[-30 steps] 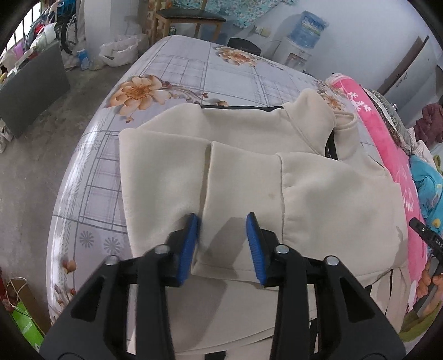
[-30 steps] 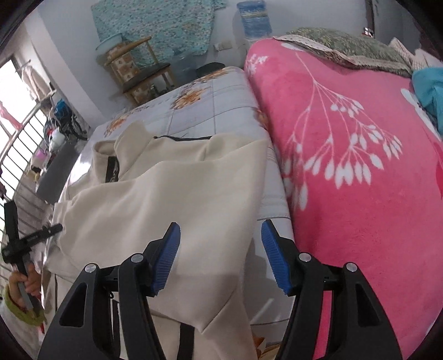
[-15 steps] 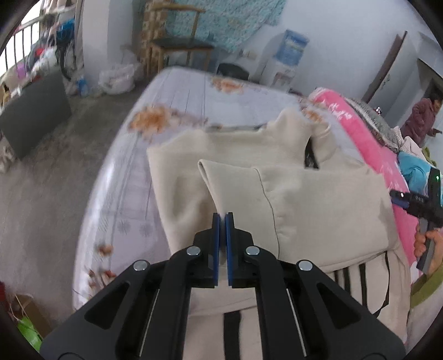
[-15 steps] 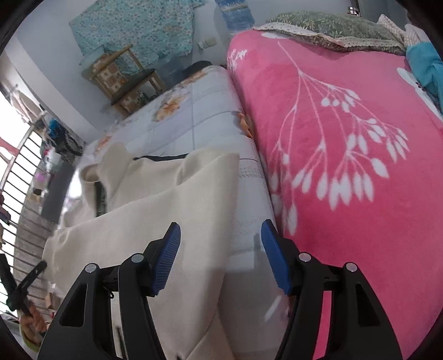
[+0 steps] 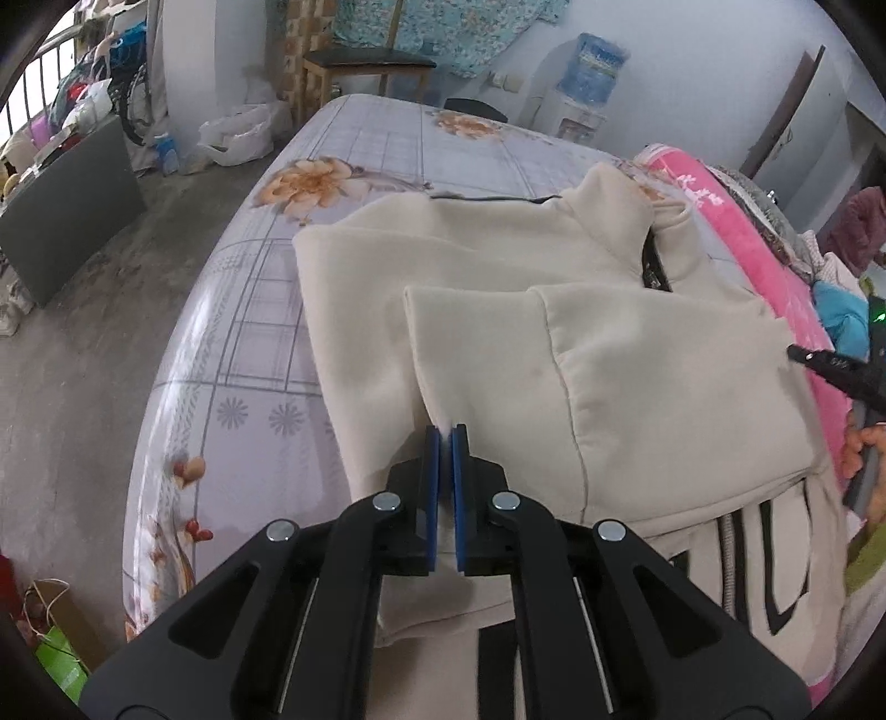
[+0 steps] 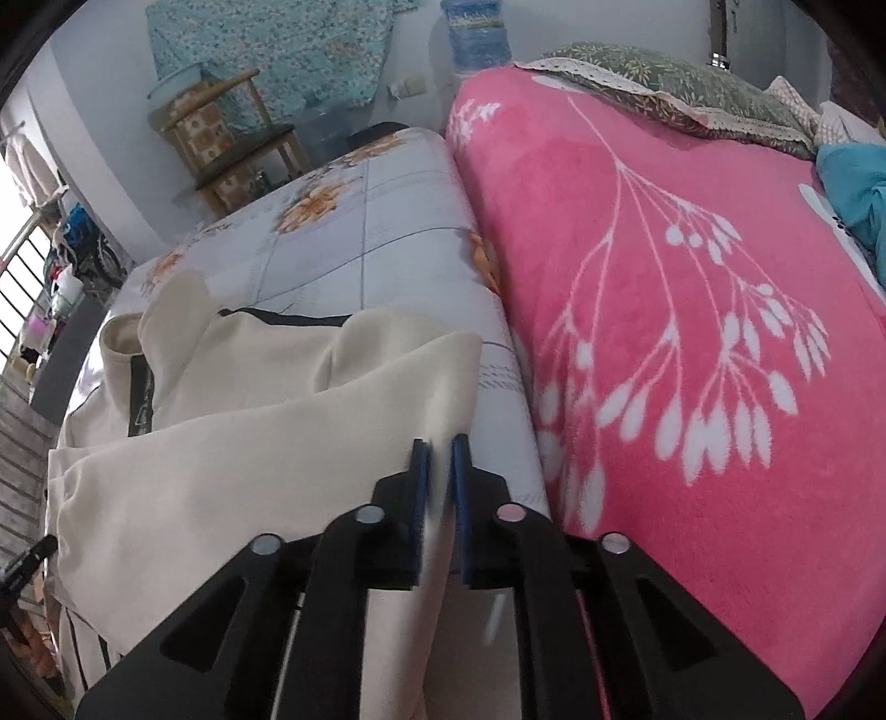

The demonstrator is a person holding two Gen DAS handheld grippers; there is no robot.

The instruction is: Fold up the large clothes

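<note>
Both claws closed since a second ago, left claw point(image 5: 444, 437) pinching cream jacket point(image 5: 637, 354) sleeve, right claw point(image 6: 437, 448) pinching its edge, on the bed point(image 5: 249, 288).

A bedroom with pale walls and a bare grey floor

Ahead of the jaws, a bed point(image 5: 354, 144) with a flowered grey sheet; right of them a pink blanket point(image 6: 692, 288) and a pillow point(image 6: 664, 83). Beyond the bed stand a wooden chair point(image 5: 365, 61), a water dispenser point(image 5: 592, 72) and a hanging teal cloth point(image 6: 277, 50). Far left, daylight through window bars point(image 5: 33, 94) above the concrete floor point(image 5: 72, 332).
</note>
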